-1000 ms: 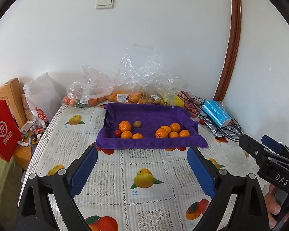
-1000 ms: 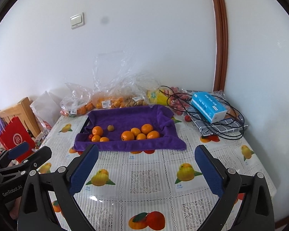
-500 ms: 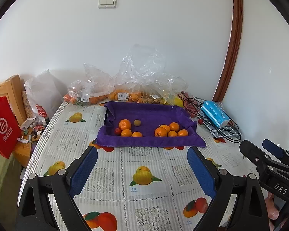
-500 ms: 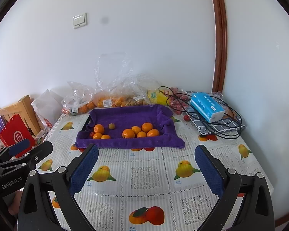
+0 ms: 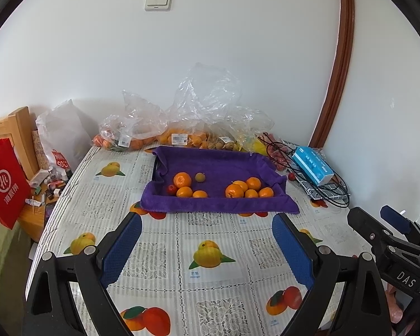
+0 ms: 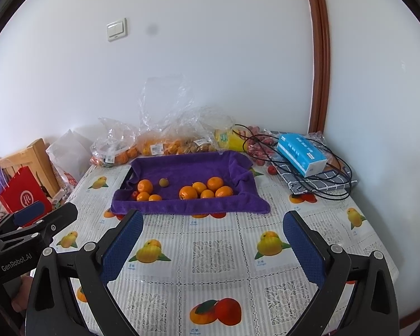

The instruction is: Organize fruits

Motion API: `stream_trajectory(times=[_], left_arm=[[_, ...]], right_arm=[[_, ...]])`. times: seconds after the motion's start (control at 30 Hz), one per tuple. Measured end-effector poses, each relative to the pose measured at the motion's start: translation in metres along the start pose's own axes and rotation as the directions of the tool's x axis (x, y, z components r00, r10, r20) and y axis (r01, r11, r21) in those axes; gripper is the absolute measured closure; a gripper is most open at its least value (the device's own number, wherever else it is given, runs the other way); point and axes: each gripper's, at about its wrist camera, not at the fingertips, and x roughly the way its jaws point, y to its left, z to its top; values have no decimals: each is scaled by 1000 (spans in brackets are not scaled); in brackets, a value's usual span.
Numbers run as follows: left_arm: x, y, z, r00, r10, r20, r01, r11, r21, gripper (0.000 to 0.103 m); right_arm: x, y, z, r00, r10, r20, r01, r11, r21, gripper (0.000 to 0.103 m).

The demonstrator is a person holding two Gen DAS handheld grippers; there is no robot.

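On the purple towel tray (image 5: 218, 165): five oranges (image 5: 247, 189) bunched at its right end; three oranges (image 5: 186, 186), a small red fruit (image 5: 171, 188) and a brownish one (image 5: 200, 177) at its left. Left gripper (image 5: 207, 247) and right gripper (image 6: 212, 245) hover short of the tray, fingers spread, empty. Sorting either done or pending; can't tell, so no call on a next pick.

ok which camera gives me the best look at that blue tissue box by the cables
The right wrist view: the blue tissue box lies nearer the picture's middle, its top and white end clear, on the black cables. In the left wrist view the box sits near the right edge, smaller and more skewed.
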Motion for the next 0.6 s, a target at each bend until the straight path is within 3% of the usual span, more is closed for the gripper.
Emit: stream_trajectory(times=[0.6], left_arm=[[-2, 6, 1, 1000, 4, -1, -4, 1000, -12, 9]], right_arm=[[0, 9, -3, 1000, 8, -7, -8, 1000, -8, 4]])
